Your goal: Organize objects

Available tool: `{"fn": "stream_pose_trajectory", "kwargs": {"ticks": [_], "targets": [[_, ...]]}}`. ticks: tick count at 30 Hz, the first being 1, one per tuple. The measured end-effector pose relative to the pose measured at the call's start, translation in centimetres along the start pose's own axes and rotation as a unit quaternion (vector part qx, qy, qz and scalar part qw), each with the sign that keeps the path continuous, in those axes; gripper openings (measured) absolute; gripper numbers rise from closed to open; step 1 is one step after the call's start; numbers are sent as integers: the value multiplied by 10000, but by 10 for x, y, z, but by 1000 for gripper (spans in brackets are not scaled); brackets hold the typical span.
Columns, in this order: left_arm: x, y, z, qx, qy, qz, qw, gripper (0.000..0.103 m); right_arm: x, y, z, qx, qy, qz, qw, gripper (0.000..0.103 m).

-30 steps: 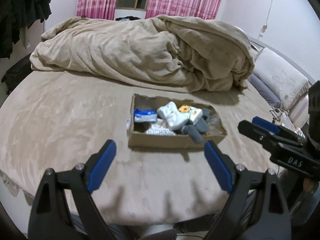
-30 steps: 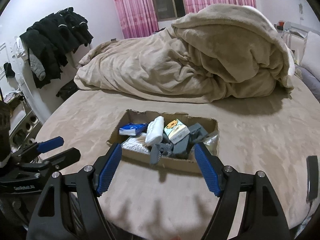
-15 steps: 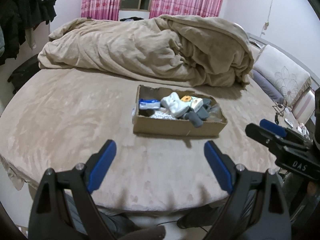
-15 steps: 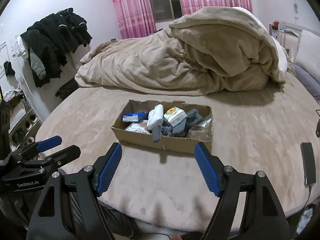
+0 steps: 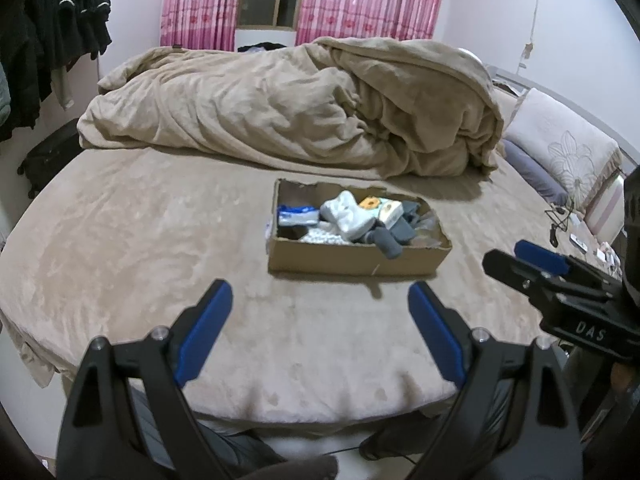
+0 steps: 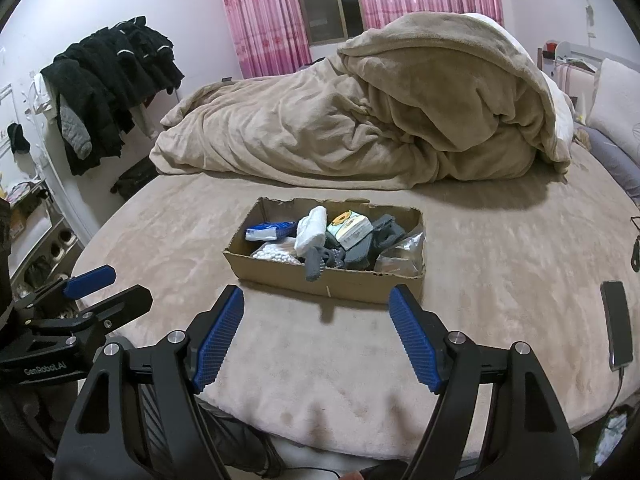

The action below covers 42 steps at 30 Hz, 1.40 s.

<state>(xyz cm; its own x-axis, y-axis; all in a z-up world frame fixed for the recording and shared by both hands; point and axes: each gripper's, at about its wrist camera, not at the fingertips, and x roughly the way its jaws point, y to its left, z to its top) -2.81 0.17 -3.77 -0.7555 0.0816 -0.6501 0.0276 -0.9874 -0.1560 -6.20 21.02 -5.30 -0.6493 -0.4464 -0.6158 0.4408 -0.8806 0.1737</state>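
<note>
A shallow cardboard box [image 5: 352,265] sits on the beige bed, also in the right wrist view [image 6: 340,283]. It holds a white rolled sock [image 5: 346,212], grey socks [image 5: 390,242], a blue packet [image 5: 296,214], cotton swabs [image 6: 276,256], a small printed carton [image 6: 350,228] and a clear bag [image 6: 402,252]. My left gripper [image 5: 320,320] is open and empty, well short of the box near the bed edge. My right gripper [image 6: 316,330] is open and empty, also short of the box. Each gripper shows at the side of the other's view.
A heaped beige duvet [image 5: 296,112] fills the far half of the bed. A phone [image 6: 616,322] on a cable lies at the bed's right edge. Pillows [image 5: 560,152] are at the right. Dark clothes [image 6: 108,80] hang at the left wall.
Both grippers have pulled back from the box toward the bed's near edge, so the box looks smaller and farther. Both stay open and empty.
</note>
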Motion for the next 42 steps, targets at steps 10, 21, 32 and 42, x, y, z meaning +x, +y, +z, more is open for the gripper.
{"fn": "stream_pose_trajectory", "kwargs": {"ticks": [10,21,32,42], "targets": [[1,0,2,-1,-3,16,10000,91,0,-2,1,25,-8,-12,10000,78],[2,0,4,-1,6,14,10000,91,1,-3,2,39,-7,-21,10000,78],[3,0,5,13,3,18,10000,91,2,-5,3,14,3,-17,10000,78],[3,0,5,10,2,24,10000,91,3,-5,3,14,2,-10,10000,78]]}}
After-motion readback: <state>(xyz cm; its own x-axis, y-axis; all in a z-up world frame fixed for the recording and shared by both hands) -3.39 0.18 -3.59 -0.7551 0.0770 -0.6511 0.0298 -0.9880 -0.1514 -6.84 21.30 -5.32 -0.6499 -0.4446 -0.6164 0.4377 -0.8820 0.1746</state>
